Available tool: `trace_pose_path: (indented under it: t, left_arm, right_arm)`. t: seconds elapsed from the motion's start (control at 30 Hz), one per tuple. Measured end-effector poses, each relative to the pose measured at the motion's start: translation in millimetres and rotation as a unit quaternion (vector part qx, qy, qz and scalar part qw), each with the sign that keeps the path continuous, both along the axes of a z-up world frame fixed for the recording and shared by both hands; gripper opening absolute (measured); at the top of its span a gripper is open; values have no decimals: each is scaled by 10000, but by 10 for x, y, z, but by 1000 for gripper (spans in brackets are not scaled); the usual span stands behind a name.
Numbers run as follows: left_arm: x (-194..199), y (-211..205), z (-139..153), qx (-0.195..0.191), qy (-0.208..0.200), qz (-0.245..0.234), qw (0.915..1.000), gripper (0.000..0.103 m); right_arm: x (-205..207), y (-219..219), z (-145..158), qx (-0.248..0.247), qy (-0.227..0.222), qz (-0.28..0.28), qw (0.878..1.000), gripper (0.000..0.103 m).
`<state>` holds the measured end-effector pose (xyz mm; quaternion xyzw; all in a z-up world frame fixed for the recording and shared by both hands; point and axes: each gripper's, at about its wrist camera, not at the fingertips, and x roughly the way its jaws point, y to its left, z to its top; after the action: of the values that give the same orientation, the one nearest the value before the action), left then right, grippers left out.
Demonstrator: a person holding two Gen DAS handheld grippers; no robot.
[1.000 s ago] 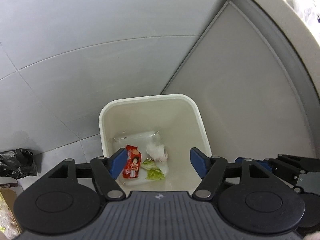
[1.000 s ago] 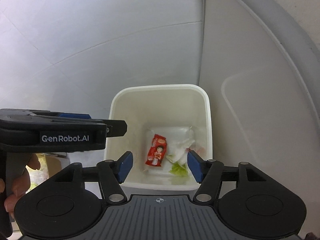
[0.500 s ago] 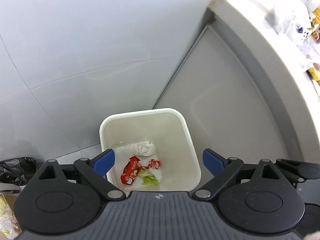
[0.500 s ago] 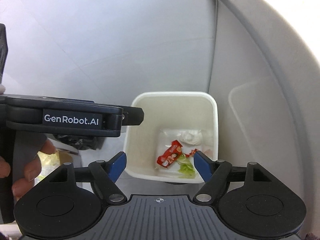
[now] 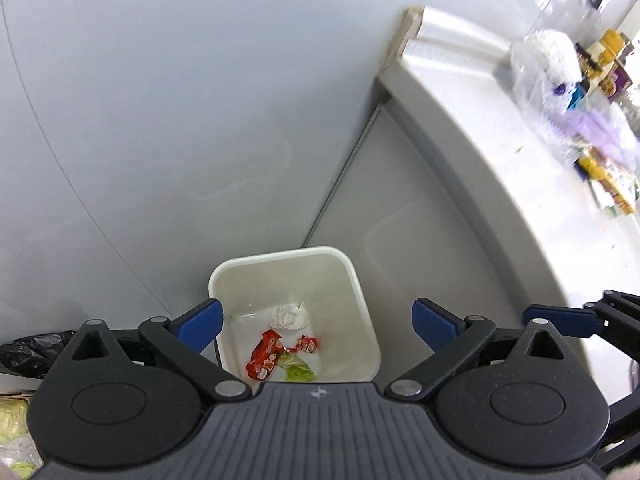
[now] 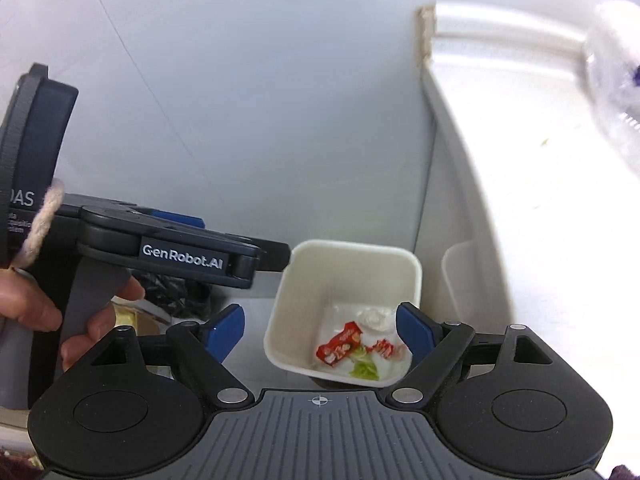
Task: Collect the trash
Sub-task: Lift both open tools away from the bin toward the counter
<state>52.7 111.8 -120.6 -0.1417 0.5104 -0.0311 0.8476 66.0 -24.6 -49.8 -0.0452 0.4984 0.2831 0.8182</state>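
While a second ago both grippers hung close over the white bin (image 5: 362,292), it now looks smaller and farther below | left gripper (image 5: 316,322) and right gripper (image 6: 320,330) jaws opening, nothing between | red wrapper (image 5: 265,354), crumpled tissue (image 5: 289,317), green scrap (image 5: 298,372) in bin | black bag (image 5: 30,354) left, cluttered counter (image 5: 520,132) right.

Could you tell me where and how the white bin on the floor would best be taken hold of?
Probably by the white bin's rim wall, from above: it stands upright and open-topped, so one finger could go inside, one outside. The side wall away from the cabinet looks freest.
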Motion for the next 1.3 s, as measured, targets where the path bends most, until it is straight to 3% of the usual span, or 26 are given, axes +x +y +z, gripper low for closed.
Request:
trace_pose_path:
  t: [0.27,0.47,0.93,1.3]
  left_arm:
    - [71,-154,399,-94,-334,125,9993,102]
    - [219,-413,650,-92,-777,-58,9969,102]
    - [754,-1226,932,-165,-1340,-604,9890,102]
    - [1383,-1839,1085,-313,-1567,-712,9846,102]
  right_arm:
    - [-37,-450,482,-3,-631,-465,9969,90]
    - [2,-819,688,-45,-1107,-908,9897,91]
    - [322,-1919,745,-165,-1717,-2059,9632,93]
    - [980,-2928,843,-89,-1994,-2815,9386,96]
